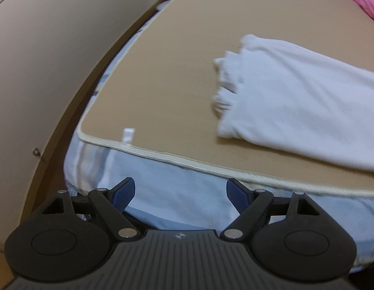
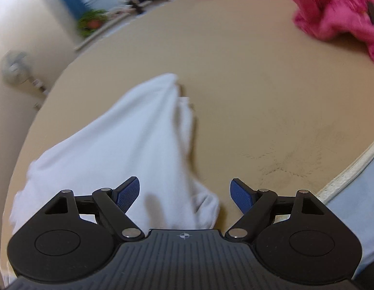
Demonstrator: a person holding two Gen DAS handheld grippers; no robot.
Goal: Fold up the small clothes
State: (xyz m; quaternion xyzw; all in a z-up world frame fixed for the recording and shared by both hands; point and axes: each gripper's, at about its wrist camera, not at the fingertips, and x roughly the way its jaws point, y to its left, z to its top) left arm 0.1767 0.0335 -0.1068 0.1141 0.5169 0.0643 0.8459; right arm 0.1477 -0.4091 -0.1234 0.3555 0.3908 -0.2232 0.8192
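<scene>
White garment [image 1: 305,106], blurred, runs past the frame edge.

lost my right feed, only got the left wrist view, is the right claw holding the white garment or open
Observer: The right claw is open, empty, hovering above the near end of the white garment.
Operator: anything else on the mat near it
Observer: A pink cloth is bunched at the mat's far right side, apart from the white garment.
Operator: is the mat clean in front of the right claw
Observer: Faint dark star-shaped marks show on the mat just right of the garment.
</scene>
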